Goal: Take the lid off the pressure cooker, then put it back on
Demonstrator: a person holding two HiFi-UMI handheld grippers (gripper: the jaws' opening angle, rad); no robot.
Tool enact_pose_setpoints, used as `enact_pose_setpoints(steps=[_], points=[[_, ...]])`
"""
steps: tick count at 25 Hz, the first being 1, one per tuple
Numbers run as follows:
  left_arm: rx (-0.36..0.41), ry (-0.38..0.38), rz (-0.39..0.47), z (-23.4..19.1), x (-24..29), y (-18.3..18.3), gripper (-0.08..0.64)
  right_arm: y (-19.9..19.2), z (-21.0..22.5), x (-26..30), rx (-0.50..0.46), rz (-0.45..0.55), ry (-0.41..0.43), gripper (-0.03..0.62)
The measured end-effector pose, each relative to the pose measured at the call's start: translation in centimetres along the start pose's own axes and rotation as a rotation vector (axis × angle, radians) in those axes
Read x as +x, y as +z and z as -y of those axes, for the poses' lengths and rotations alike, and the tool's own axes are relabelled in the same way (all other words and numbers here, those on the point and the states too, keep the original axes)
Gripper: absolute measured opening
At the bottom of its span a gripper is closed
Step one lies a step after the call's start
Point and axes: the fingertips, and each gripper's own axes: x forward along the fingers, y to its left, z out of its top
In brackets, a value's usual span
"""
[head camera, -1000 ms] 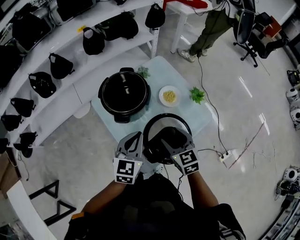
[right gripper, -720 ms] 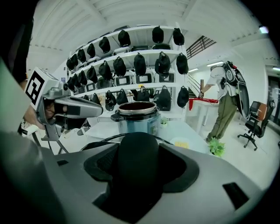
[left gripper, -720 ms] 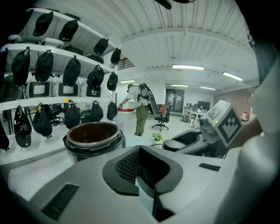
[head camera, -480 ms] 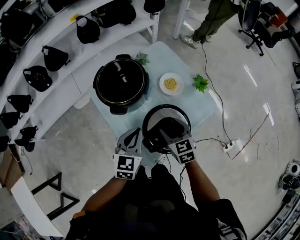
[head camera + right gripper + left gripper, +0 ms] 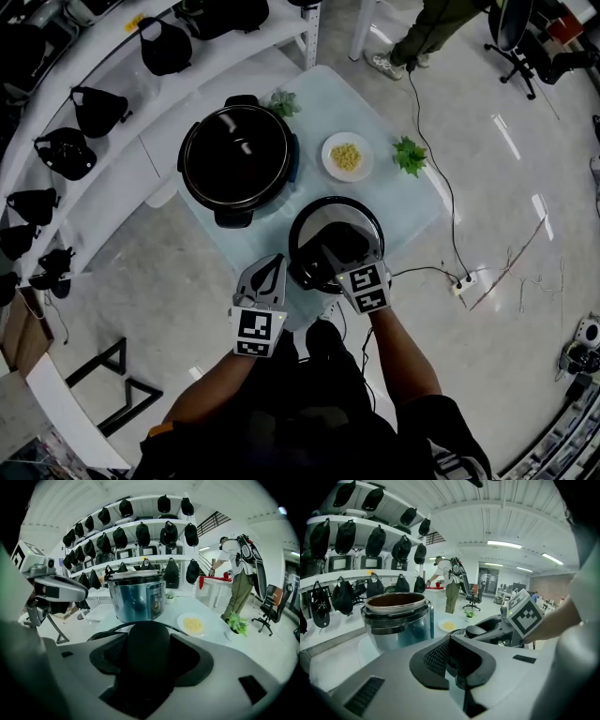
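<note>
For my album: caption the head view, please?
Right gripper holds the removed lid beside the open pressure cooker.

one cooker (image 5: 185, 155), one lid (image 5: 314, 223), one plate (image 5: 329, 150), two plants (image 5: 410, 155)

— What's on the pale table (image 5: 328, 103)?
— Far left, the open pressure cooker (image 5: 234, 159), with a small green plant (image 5: 284, 103) just beyond it. A plate (image 5: 347, 157) of yellow food sits mid-table, and another plant (image 5: 410, 155) at the right.
— And the lid (image 5: 314, 225)?
— At the near edge; I can't tell whether it rests there.
</note>
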Motion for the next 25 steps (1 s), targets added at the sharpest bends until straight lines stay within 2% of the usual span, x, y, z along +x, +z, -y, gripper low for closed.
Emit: enact_pose_setpoints(steps=[13,25], points=[[0.003,-0.010,-0.034,-0.5,1.8,-1.3,0.006,-1.9,1.1,2.8,0.004,-0.031,-0.019,0.291],[-0.006,0.003,-0.031,-0.2,1.8,-0.9,0.006,-3.4,2.2,3.5,0.032,-0.050,-0.042,0.291]])
